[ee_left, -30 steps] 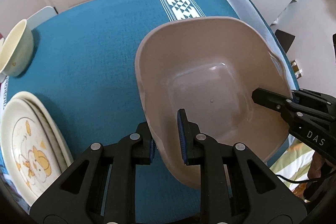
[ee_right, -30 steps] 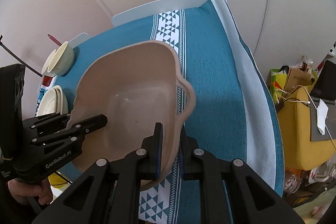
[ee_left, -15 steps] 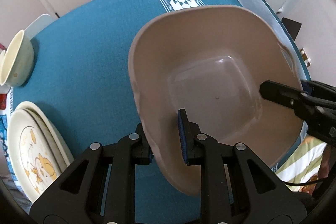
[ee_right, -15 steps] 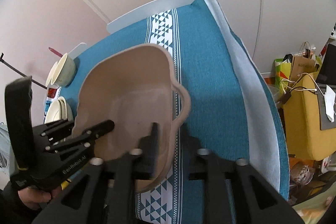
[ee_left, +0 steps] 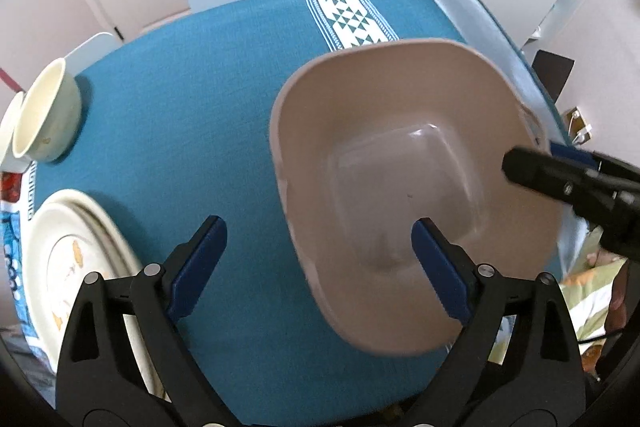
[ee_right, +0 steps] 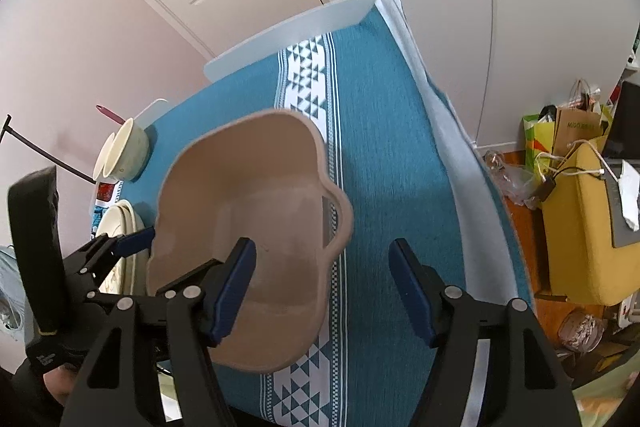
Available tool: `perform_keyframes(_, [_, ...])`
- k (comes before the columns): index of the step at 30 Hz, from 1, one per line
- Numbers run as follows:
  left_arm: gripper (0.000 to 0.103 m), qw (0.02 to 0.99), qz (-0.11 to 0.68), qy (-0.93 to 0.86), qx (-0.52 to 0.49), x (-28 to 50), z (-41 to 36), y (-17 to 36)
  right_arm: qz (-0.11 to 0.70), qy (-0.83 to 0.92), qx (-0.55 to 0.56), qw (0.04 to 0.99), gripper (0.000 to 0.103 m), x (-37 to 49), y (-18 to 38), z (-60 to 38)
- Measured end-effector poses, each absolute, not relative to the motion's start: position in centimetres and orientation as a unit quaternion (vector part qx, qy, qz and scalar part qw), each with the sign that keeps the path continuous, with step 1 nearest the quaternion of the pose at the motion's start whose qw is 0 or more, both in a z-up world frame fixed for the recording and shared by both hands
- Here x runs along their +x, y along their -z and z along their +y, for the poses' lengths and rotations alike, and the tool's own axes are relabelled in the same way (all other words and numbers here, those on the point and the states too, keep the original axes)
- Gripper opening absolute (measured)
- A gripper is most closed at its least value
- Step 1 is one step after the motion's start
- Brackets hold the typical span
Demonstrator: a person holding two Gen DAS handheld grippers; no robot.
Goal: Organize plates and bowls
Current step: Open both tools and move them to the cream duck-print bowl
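Left wrist view: left gripper (ee_left: 318, 253) opening, pads clear of the beige basin (ee_left: 404, 187) at 2 o'clock on the blue tablecloth (ee_left: 192, 131); better lifted straight off its rim. Right wrist view: right gripper (ee_right: 322, 281) opening too, basin wall between untouching pads; best backed away without nudging it toward the plates (ee_right: 116, 223) at 9 o'clock

Both grippers are matte black plastic: the left gripper (ee_left: 318, 259) and right gripper (ee_right: 322, 287) carry angular arms, silver round screws and blue-padded fingers (ee_left: 198, 263). White lettering marks one body.
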State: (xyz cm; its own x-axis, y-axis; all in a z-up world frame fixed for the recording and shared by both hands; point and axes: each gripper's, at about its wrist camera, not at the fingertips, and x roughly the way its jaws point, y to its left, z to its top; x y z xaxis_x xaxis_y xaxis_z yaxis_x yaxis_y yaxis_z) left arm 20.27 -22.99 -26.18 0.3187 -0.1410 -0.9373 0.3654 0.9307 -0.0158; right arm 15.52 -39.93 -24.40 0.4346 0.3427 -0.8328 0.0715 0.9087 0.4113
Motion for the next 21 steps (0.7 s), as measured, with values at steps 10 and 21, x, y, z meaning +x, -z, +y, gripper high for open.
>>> perform_keyframes(10, [0.094,0.884,0.455,0.085,0.058,17.1,-16.6,13.3,0.436,-0.161,0.117,0.878,0.065,15.6,12.8,-36.6])
perform_keyframes(21, [0.103,0.921,0.387,-0.04,-0.007,20.3,-3.9,6.5,0.357,-0.257,0.042,0.897,0.1,21.2,5.0,-24.4])
